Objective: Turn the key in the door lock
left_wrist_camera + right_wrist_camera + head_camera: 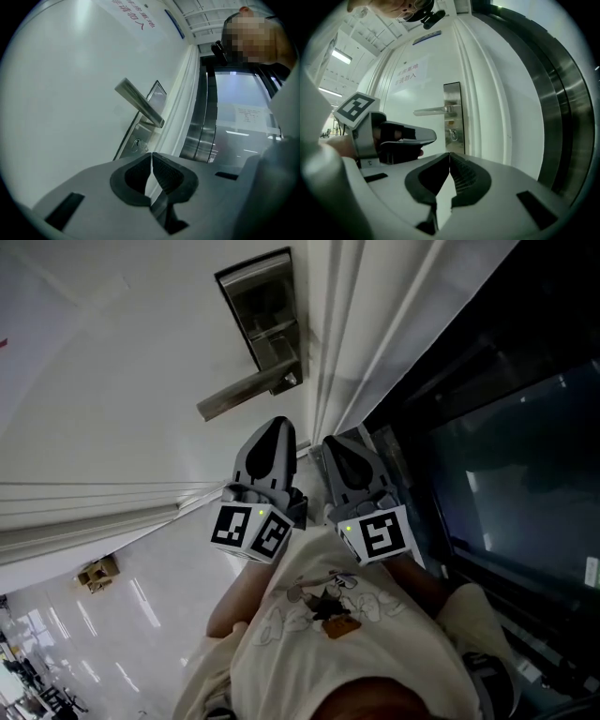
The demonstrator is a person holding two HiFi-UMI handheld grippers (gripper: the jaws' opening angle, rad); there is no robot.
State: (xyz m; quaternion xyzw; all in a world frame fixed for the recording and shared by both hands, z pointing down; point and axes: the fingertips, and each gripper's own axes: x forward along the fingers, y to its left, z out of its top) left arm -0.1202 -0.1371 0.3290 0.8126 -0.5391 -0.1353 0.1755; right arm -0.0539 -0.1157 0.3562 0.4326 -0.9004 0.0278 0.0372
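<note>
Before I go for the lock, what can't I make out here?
The key: too small in both gripper views to tell how it is turned.
Head view: steep angle; lever handle and lock plate show, no key visible.
The red door sign: cut by the left gripper view's edge, too small in the right.

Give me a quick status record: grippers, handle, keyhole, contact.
left gripper: jaws together, nothing between them
right gripper: jaws together, nothing between them
lever handle: on the metal lock plate, untouched
keyhole: below the handle; small thing at it, too small to tell if a key
contact: neither gripper touches the door
</note>
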